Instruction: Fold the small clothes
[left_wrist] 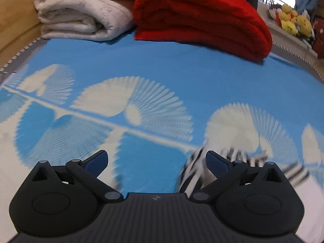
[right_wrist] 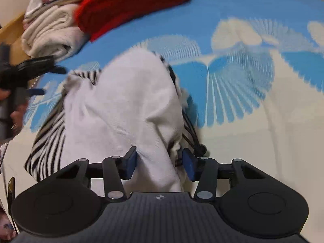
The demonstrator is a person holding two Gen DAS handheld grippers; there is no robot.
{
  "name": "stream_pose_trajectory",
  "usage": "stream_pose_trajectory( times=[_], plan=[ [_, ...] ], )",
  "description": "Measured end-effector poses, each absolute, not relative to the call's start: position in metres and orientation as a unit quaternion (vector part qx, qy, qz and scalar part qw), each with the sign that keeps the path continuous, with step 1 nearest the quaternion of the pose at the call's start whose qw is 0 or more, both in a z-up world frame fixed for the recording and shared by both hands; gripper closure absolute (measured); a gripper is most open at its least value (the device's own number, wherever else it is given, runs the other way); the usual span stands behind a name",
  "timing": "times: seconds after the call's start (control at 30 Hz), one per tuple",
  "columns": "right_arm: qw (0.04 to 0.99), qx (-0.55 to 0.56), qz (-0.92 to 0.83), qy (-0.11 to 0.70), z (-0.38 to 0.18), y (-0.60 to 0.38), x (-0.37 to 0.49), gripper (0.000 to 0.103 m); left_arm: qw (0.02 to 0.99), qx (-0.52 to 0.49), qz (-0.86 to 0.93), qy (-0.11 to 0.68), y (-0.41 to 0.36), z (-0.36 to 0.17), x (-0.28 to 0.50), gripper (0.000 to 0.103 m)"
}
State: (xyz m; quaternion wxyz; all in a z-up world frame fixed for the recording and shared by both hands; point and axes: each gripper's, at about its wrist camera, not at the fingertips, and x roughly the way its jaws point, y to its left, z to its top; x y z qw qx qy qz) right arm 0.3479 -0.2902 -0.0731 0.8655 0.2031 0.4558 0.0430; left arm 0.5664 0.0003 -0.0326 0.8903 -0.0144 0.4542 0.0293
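Note:
A small white garment (right_wrist: 125,101) with black-and-white striped parts (right_wrist: 48,137) and black drawstrings (right_wrist: 190,127) lies bunched on the blue bedsheet (right_wrist: 232,14). My right gripper (right_wrist: 160,163) straddles a raised fold of its white fabric. The blue pads (right_wrist: 131,162) stand either side of the fold and do not visibly squeeze it. My left gripper (left_wrist: 157,159) is wide open over bare sheet, holding nothing. The striped edge of the garment (left_wrist: 194,168) shows just behind its right finger. In the right wrist view my left gripper (right_wrist: 48,80) sits left of the garment, apart from it.
At the head of the bed lie a folded white blanket (left_wrist: 81,14) and a folded red blanket (left_wrist: 198,20). Plush toys (left_wrist: 293,20) sit on a ledge at the far right. A wooden bed frame (left_wrist: 14,20) borders the left side. A hand (right_wrist: 14,109) holds the left gripper.

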Motion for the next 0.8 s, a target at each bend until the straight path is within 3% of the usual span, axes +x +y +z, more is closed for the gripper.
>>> stream_pose_trajectory(
  times=[0.17, 0.23, 0.33, 0.5, 0.67, 0.8],
  plan=[
    [0.889, 0.163, 0.044, 0.425, -0.042, -0.281, 0.328, 0.040, 0.904, 0.000, -0.002, 0.429, 0.021, -0.002, 0.456, 0.000],
    [0.919, 0.106, 0.044, 0.377, -0.013, -0.263, 0.300, 0.026, 0.914, 0.028, 0.008, 0.405, 0.019, 0.008, 0.400, 0.000],
    [0.939, 0.053, 0.039, 0.337, 0.008, -0.239, 0.255, 0.018, 0.928, 0.022, 0.044, 0.370, 0.021, 0.003, 0.321, 0.000],
    [0.947, 0.074, 0.060, 0.308, -0.004, -0.218, 0.168, 0.016, 0.908, -0.064, 0.023, 0.413, 0.025, -0.012, 0.234, 0.000],
    [0.960, 0.022, 0.032, 0.277, -0.016, -0.205, 0.092, 0.016, 0.930, 0.025, 0.027, 0.367, -0.005, -0.018, 0.166, 0.000],
    [0.954, 0.034, 0.034, 0.295, -0.026, -0.199, 0.061, 0.016, 0.931, 0.038, 0.008, 0.364, -0.018, -0.031, 0.147, 0.000]
  ],
)
